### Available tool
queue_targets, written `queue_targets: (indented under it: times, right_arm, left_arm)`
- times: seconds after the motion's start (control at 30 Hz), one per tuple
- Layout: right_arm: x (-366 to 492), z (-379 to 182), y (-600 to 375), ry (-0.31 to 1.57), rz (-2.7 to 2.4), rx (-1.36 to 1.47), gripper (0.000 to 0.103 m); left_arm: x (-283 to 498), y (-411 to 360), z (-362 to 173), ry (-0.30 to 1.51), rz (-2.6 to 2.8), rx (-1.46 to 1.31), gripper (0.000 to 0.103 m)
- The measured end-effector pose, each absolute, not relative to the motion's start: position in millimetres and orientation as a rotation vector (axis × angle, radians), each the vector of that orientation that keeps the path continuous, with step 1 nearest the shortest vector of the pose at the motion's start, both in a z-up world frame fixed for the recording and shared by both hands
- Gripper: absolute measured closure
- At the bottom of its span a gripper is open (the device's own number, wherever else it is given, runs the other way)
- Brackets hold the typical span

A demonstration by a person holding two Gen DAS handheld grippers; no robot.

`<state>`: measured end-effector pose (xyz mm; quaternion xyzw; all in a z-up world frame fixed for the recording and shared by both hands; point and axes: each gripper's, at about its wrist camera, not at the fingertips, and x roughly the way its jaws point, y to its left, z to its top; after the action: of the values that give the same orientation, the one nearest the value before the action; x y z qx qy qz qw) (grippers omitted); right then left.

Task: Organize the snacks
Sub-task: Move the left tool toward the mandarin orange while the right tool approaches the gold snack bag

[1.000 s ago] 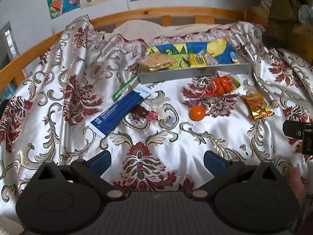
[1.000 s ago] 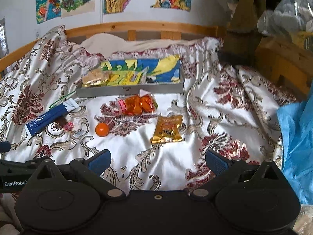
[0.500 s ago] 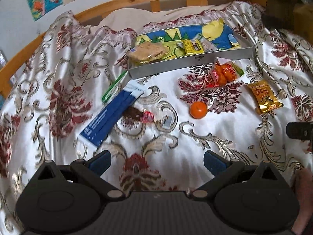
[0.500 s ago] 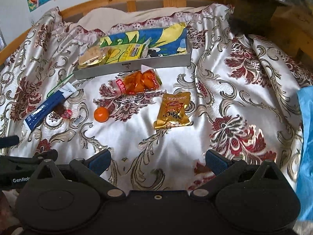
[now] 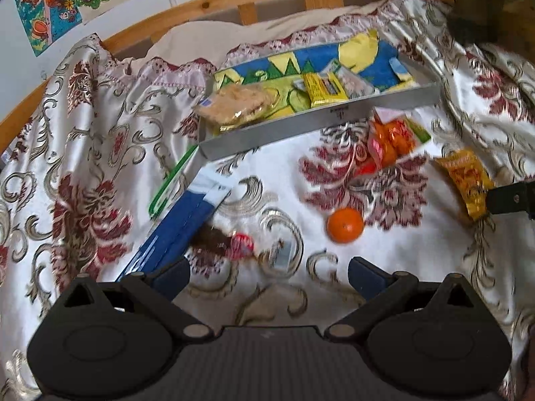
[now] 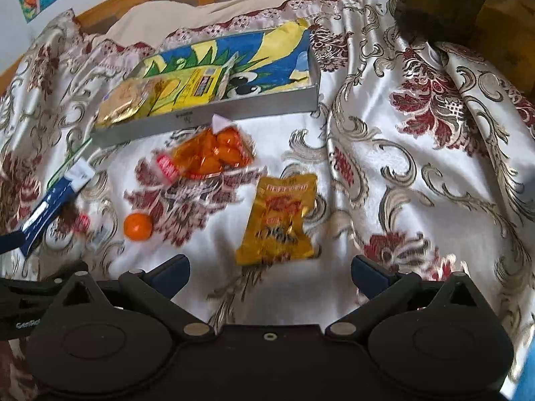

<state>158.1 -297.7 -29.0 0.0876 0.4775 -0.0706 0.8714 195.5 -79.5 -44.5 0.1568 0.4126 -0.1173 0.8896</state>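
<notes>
Satin bedspread (image 6: 418,153), floral, wrinkled. Right gripper (image 6: 269,267) low at 6 o'clock, jaws wide, empty; left gripper (image 5: 267,269) likewise spread, holding nothing. Just ahead of the right one: yellow snack packet (image 6: 279,220). At 10 o'clock, loose orange (image 6: 138,226); beyond, orange candy bag (image 6: 207,157). Farthest, 12 o'clock, grey tray (image 6: 207,115) holding a few packets. Judged roughly half done: three or more snacks remain outside.

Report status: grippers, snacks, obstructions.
Both grippers, left and right, open, empty. Tray part-filled; gold packet, orange loose on bedspread. Nothing blocking.
</notes>
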Motion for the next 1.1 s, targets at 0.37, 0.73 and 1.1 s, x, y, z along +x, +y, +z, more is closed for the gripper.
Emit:
queue_targets:
  times: [0.37,0.73,1.1]
  right_arm:
    - [201.7,-54.5,-318.7,1.008,-0.137,0.297,0.001]
    - [220.0,-75.0,-308.5,1.044,-0.149,0.222,0.009]
    - [218.2,-76.8,-299.8,1.041,-0.169,0.140,0.025]
  left_arm:
    - [220.6,-105.5,-65.3,0.823,-0.297,0.356,0.000]
    - [229.6,-116.7,-76.2,0.820,-0.337,0.364,0.001]
    - [229.2,-122.3,-79.9,0.813,-0.431,0.337,0.013]
